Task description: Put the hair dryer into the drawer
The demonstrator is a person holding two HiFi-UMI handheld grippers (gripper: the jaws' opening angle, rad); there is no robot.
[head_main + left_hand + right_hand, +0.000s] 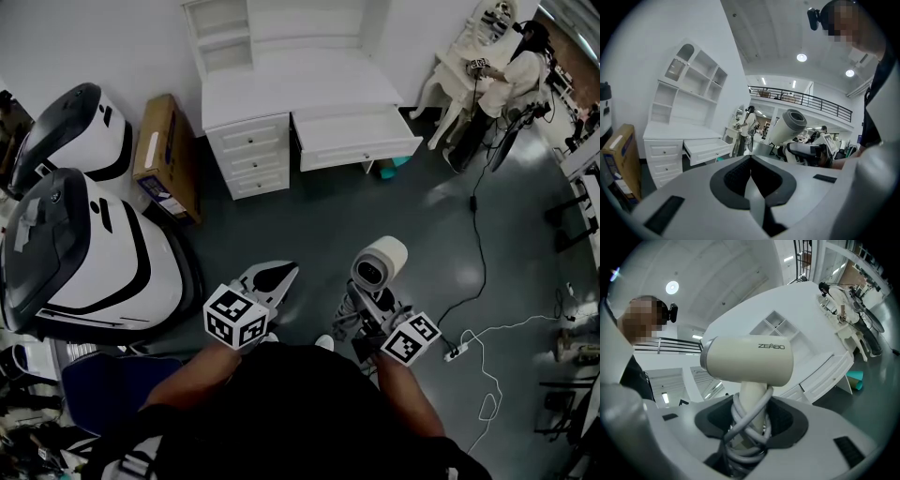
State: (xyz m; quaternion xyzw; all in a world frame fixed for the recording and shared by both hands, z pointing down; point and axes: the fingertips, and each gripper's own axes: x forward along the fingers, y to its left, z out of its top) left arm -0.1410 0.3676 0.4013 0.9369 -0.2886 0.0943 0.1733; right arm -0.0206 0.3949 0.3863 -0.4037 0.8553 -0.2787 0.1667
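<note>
My right gripper [371, 302] [749, 420] is shut on the handle of a cream hair dryer [380, 263] [750, 359], whose grey cord is wound round that handle. The dryer's barrel sticks up above the jaws. It also shows at the right of the left gripper view as the hair dryer [790, 124]. To its left, my left gripper [278, 276] [751, 161] is shut with nothing in it. Ahead, the white desk [291, 89] has its wide drawer [361, 141] [706, 149] pulled open. Both grippers are well short of it, above grey floor.
A cardboard box [164, 155] leans left of the desk's small drawers. Two large white-and-black machines [84, 244] fill the left side. A person [514, 80] works at another dresser back right. A power strip and cables [459, 352] lie on the floor at right.
</note>
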